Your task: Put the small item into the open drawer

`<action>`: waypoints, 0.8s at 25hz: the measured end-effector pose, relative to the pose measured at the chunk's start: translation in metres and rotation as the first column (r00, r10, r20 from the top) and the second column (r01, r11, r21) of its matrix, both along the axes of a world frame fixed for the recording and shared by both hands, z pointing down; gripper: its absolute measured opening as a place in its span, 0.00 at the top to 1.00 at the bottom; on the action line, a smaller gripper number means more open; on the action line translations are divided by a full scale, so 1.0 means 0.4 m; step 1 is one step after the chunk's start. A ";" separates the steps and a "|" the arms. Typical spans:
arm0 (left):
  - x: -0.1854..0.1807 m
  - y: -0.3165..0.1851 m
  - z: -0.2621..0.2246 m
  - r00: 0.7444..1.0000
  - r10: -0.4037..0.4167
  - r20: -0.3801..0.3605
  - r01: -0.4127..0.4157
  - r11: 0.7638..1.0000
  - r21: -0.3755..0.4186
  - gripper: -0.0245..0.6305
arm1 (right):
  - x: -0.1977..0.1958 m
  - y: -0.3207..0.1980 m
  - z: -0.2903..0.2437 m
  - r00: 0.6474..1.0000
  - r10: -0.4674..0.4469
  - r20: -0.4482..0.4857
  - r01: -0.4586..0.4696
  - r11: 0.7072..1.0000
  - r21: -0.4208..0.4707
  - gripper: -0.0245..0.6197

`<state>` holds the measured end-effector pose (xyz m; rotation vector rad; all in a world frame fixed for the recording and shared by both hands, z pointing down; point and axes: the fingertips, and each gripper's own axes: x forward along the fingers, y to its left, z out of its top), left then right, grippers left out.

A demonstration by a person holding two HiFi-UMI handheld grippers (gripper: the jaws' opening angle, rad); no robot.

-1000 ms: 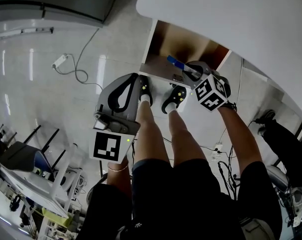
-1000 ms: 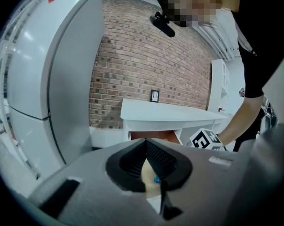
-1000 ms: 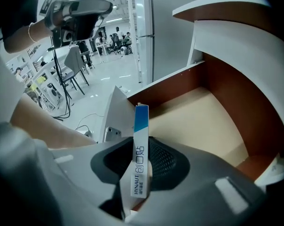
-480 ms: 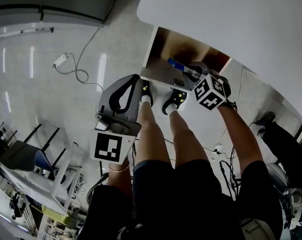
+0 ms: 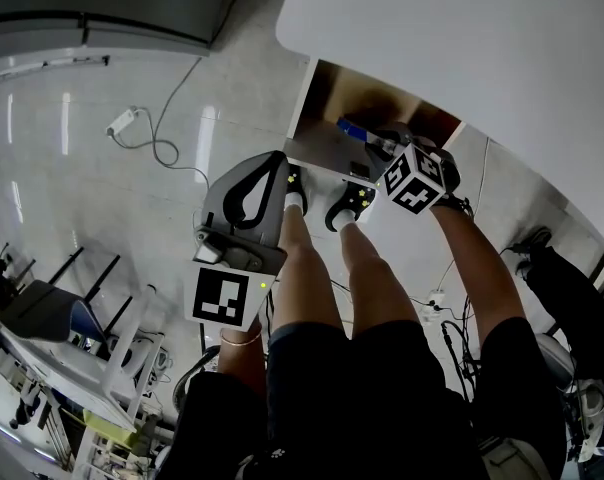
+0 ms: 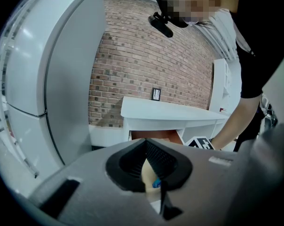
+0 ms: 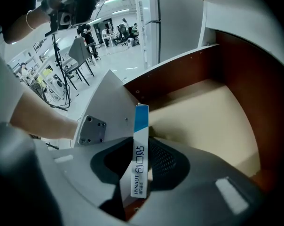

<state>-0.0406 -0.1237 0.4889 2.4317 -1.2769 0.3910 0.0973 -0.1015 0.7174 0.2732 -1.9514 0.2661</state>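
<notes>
"Where was the small box (image 7: 141, 159) when you looked?"

"Pinched edgewise in the right gripper (image 7: 143, 175), jaws clenched on its two flat faces and the blue end poking out past the tips. It hung above the open drawer (image 7: 179, 74), not yet down on the pale bottom."

"Would it take that sort of handling?"

"I'd have said so. It looked like a thin card carton, light and a bit glossy. My guess was it would dent if nipped hard, and swing or slip if caught by one corner. The broad faces near the middle seemed the right place to take it, and that was about where the pads sat."

"And the other claw?"

"The left gripper (image 6: 149, 149) was off to the side, by the person's leg and short of the drawer front under the white table (image 5: 462, 38). Its tips were drawn together on nothing."
</notes>
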 end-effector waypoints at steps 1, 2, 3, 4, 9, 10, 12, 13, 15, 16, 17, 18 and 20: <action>-0.001 0.000 -0.001 1.000 -0.001 0.000 0.001 1.000 0.000 0.96 | 0.000 0.000 0.002 1.000 -0.004 -0.004 0.004 1.000 0.000 0.80; -0.002 0.001 -0.002 1.000 -0.003 -0.001 0.003 1.000 0.001 0.96 | -0.001 -0.001 0.003 1.000 -0.008 -0.007 0.008 1.000 0.000 0.80; -0.003 0.002 -0.003 1.000 -0.004 -0.001 0.004 1.000 0.000 0.96 | -0.001 -0.001 0.004 1.000 -0.012 -0.010 0.012 1.000 0.001 0.80; -0.004 0.003 -0.003 1.000 -0.005 -0.001 0.005 1.000 -0.002 0.96 | -0.001 -0.001 0.006 1.000 -0.017 -0.013 0.017 1.000 0.001 0.80; -0.014 0.008 0.001 1.000 -0.009 0.003 0.009 1.000 -0.005 0.96 | -0.004 -0.002 0.025 0.999 -0.029 -0.026 0.029 1.000 -0.004 0.80; -0.017 0.009 0.001 1.000 -0.010 0.005 0.010 1.000 -0.004 0.96 | -0.006 -0.003 0.027 0.999 -0.029 -0.027 0.029 1.000 -0.005 0.80; -0.023 0.011 0.000 1.000 -0.014 0.008 0.014 1.000 -0.005 0.96 | -0.010 -0.005 0.030 0.999 -0.038 -0.032 0.038 0.999 -0.004 0.80; -0.026 0.013 0.000 1.000 -0.017 0.010 0.017 1.000 -0.007 0.96 | -0.012 -0.004 0.032 0.998 -0.045 -0.036 0.045 0.999 -0.004 0.80; -0.032 0.016 0.000 1.000 -0.022 0.012 0.022 1.000 -0.009 0.96 | -0.017 0.000 0.035 0.997 -0.058 -0.042 0.057 0.998 -0.004 0.80; -0.035 0.018 0.001 1.000 -0.024 0.012 0.024 1.000 -0.010 0.96 | -0.019 0.002 0.037 0.997 -0.062 -0.045 0.062 0.998 -0.004 0.80; -0.038 0.020 0.001 1.000 -0.025 0.013 0.025 1.000 -0.010 0.96 | -0.021 0.003 0.039 0.997 -0.065 -0.047 0.065 0.998 -0.003 0.80; -0.042 0.021 0.002 1.000 -0.026 0.014 0.026 1.000 -0.011 0.96 | -0.023 0.004 0.040 0.997 -0.068 -0.049 0.068 0.998 -0.002 0.80; -0.050 0.024 0.005 0.999 -0.029 0.014 0.029 0.999 -0.013 0.96 | -0.027 0.003 0.041 0.996 -0.067 -0.051 0.067 0.998 -0.001 0.80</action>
